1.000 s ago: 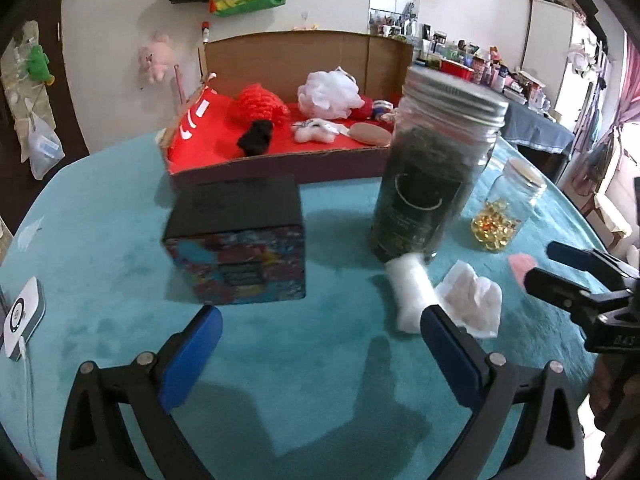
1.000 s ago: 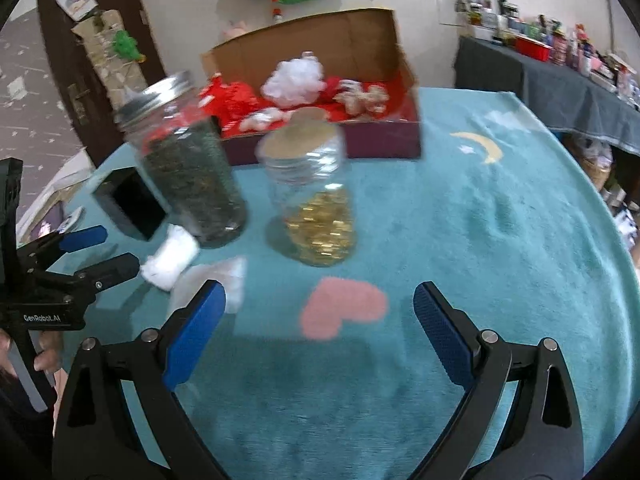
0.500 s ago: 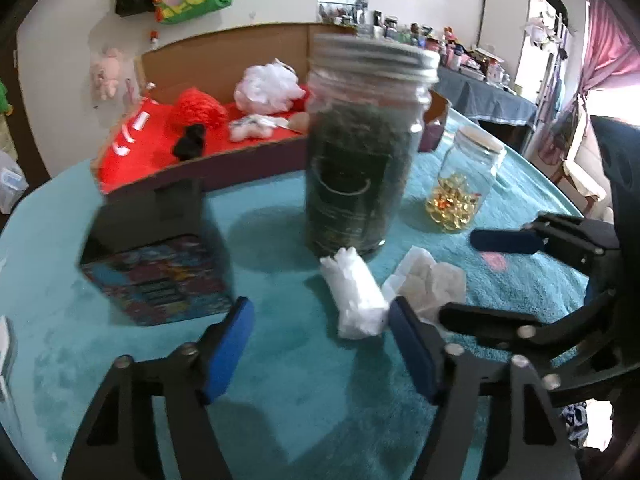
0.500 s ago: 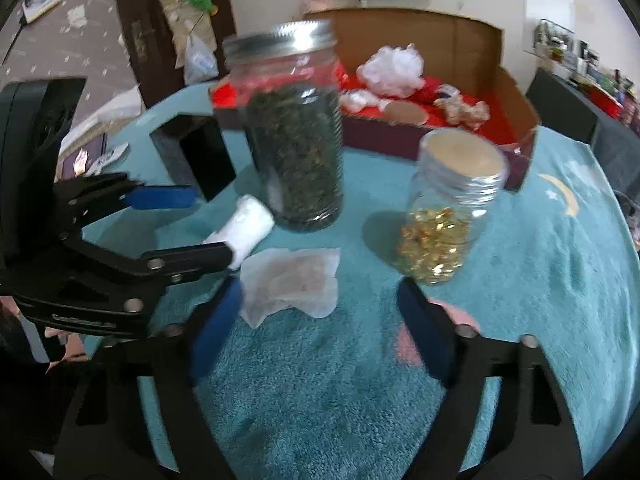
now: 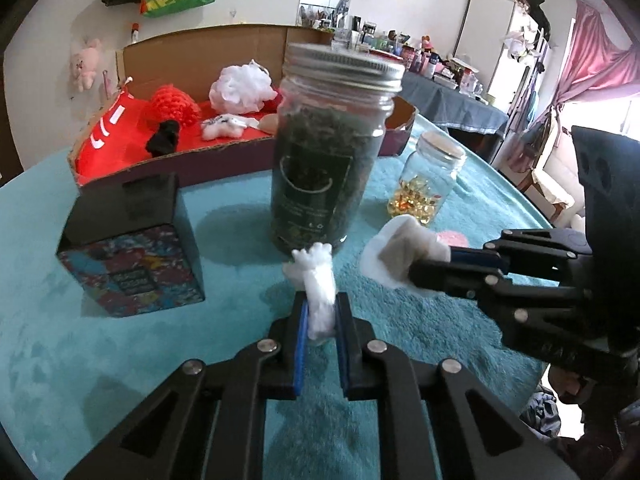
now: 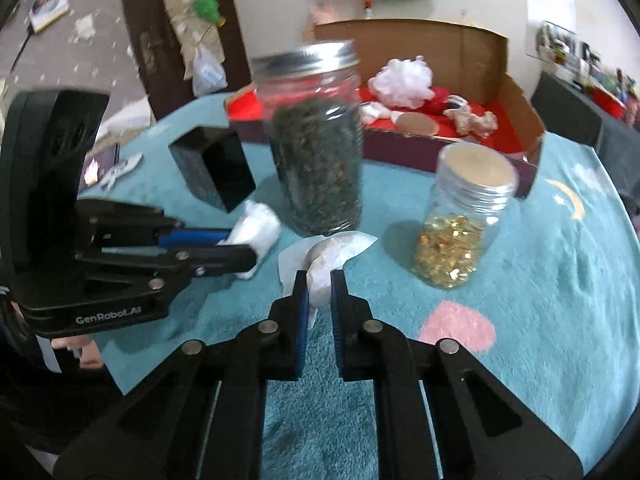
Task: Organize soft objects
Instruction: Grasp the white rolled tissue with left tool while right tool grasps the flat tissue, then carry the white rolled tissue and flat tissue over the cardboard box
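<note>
Both grippers, wide open a second ago, have clamped: left gripper on the wad, right gripper on the tissue, centre frame; box next, probably.

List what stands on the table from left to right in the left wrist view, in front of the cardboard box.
Black patterned box → white roll held in the left gripper → dark jar → gold-bead jar → right gripper pinching the white tissue.
</note>
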The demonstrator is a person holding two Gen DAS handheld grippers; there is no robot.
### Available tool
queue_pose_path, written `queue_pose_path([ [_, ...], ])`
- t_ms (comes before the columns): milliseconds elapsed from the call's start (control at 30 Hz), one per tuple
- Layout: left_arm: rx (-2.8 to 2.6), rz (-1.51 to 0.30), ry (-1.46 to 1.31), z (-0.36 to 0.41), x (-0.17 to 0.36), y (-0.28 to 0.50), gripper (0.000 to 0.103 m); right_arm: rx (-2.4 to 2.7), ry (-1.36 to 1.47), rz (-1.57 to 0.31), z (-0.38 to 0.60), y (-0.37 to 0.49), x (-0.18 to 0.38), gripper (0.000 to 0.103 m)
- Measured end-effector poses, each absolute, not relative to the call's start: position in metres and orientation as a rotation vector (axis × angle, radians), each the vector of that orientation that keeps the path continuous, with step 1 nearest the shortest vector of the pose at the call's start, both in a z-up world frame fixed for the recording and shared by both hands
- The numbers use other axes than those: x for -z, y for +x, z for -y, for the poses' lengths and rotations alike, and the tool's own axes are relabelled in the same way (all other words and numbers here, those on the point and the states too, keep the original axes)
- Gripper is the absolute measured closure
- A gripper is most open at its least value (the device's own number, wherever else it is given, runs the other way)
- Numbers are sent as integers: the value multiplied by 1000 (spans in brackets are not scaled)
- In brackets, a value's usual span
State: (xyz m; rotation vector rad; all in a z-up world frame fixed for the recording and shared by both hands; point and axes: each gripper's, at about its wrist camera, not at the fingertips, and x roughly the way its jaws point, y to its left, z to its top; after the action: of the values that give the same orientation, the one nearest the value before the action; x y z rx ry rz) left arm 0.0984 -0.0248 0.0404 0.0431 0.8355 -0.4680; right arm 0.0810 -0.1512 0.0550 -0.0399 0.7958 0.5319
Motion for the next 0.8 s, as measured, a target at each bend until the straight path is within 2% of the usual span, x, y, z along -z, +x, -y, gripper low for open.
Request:
queue_pose_path([
  [800,487,-820,47,25,-46,94,90,-517,-30,-791,152,74,-57,93],
])
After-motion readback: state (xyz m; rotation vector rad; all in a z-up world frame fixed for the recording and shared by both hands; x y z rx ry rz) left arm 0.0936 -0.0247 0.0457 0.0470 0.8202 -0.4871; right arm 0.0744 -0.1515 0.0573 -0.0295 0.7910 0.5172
